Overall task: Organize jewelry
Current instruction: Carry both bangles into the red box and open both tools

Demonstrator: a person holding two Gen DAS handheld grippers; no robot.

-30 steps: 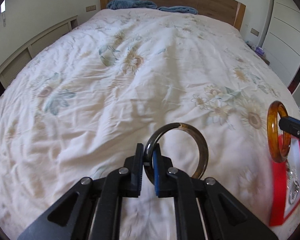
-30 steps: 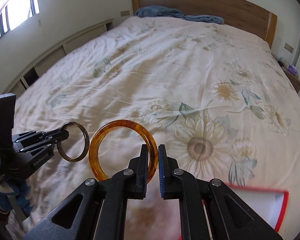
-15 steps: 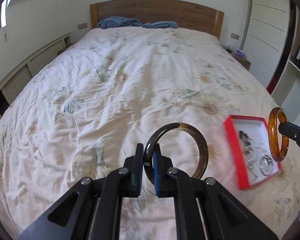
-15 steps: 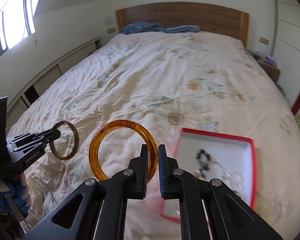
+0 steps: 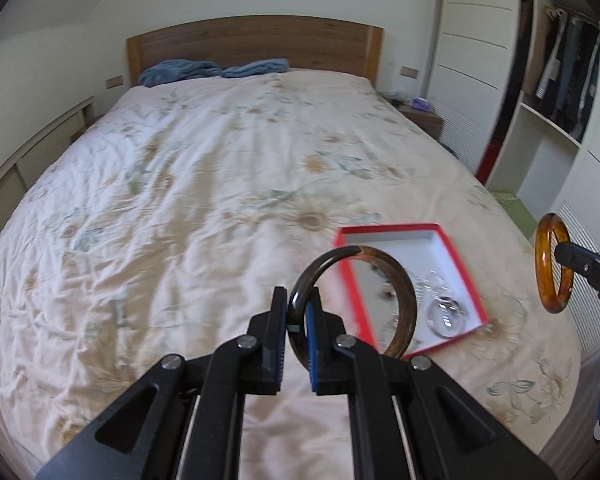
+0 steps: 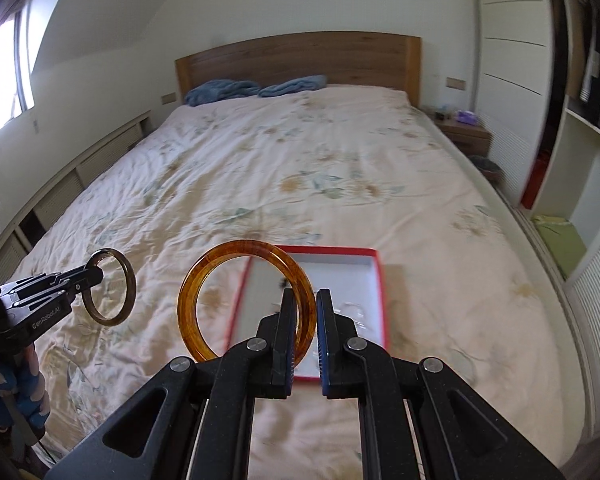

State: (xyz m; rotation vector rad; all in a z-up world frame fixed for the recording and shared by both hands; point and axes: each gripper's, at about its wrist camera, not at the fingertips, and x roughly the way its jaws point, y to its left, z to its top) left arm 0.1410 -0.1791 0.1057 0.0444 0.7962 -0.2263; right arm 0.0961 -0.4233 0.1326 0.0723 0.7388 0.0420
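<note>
My left gripper (image 5: 298,300) is shut on a dark brown bangle (image 5: 404,284), held upright in the air above the bed. The same bangle (image 6: 130,280) and left gripper (image 6: 94,274) show at the left of the right wrist view. My right gripper (image 6: 305,302) is shut on an amber bangle (image 6: 204,272); that amber bangle (image 5: 542,264) appears at the far right of the left wrist view. Below both lies a red box (image 5: 384,230) with a white inside, holding silvery and dark jewelry (image 5: 444,308). The red box (image 6: 374,254) sits just beyond my right fingers.
The box lies on a wide bed with a floral quilt (image 5: 204,184). Blue pillows (image 5: 180,72) rest against a wooden headboard (image 5: 252,42). A nightstand (image 6: 466,132) and white wardrobe shelves (image 5: 548,148) stand to the right. A person's blue-gloved hand (image 6: 24,376) holds the left gripper.
Both grippers have pulled back and risen with their bangles still held. The red box has come fully into view below them, and more of the bed and wardrobe shows.
</note>
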